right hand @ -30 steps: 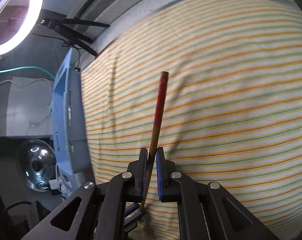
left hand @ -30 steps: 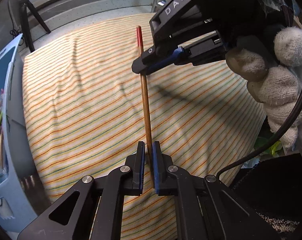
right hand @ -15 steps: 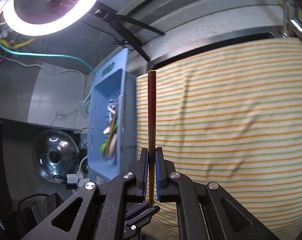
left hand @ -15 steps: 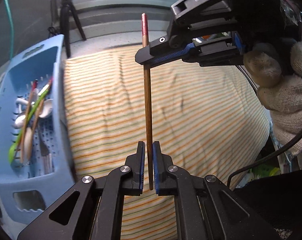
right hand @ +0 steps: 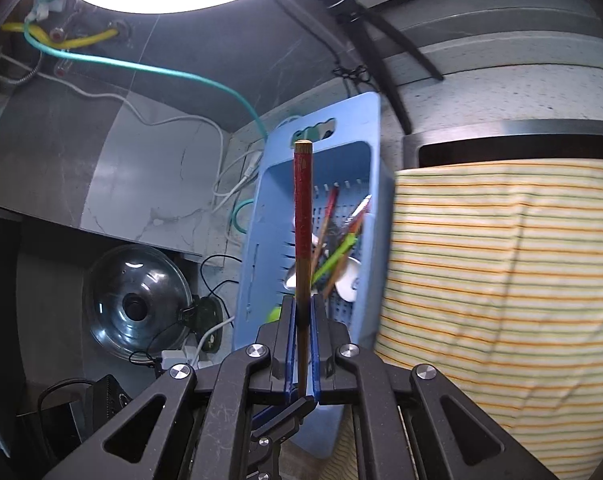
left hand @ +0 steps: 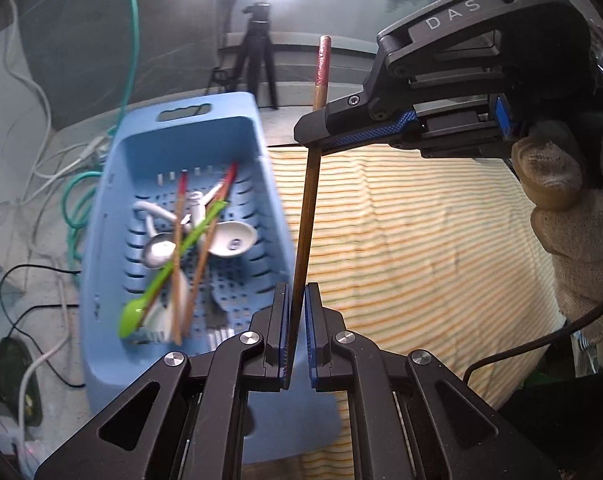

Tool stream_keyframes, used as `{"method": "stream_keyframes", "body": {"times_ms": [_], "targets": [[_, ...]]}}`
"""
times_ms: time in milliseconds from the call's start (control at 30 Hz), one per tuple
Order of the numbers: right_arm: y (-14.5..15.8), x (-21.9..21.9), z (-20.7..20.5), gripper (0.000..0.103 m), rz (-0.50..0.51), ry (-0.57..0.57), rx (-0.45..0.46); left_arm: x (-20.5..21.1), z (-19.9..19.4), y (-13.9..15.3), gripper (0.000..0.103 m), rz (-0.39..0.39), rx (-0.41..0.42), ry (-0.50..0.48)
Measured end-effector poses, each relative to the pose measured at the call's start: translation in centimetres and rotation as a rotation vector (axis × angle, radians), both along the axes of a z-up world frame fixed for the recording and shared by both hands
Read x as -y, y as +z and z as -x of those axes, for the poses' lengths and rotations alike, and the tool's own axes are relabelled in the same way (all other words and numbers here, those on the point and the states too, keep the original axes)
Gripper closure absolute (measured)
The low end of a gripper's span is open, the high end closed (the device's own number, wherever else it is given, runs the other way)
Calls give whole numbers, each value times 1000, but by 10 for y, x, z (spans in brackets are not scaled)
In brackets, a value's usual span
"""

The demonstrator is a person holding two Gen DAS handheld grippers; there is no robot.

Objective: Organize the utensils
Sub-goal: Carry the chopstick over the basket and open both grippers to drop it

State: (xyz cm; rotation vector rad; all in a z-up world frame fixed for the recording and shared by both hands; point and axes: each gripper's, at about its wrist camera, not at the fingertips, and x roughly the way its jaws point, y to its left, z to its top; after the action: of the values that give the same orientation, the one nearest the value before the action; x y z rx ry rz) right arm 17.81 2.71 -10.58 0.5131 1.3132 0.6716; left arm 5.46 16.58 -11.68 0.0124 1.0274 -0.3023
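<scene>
Utensils [left hand: 189, 248] are crowding the blue basket's [left hand: 261, 168] floor (spoons and chopsticks crossing each other), while the striped cloth [left hand: 421, 248] beside it is lying bare, leaving open passage.

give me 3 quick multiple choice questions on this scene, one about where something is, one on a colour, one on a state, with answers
1. Where does the blue basket sit relative to the striped cloth in the left wrist view?
A. to its left
B. on top of it
C. to its right

2. What colour is the top end of the held chopstick?
A. green
B. red
C. white

3. How is the chopstick held?
A. by the left gripper alone
B. by both the left gripper and the right gripper
C. it lies loose in the basket

Answers: 1 A, the basket lies left of the cloth's edge. 2 B, its tip is red. 3 B, both pairs of jaws are closed on its shaft.
</scene>
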Motion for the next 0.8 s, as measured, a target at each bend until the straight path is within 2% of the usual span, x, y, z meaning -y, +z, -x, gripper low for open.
{"method": "stream_keyframes", "body": {"times_ms": [400, 800], "targets": [[-22, -63, -21, 97, 72, 77, 1, -43, -21, -26, 97, 13, -52, 91], [-30, -87, -21, 88, 151, 145, 41, -53, -25, -18, 97, 25, -41, 128]]}}
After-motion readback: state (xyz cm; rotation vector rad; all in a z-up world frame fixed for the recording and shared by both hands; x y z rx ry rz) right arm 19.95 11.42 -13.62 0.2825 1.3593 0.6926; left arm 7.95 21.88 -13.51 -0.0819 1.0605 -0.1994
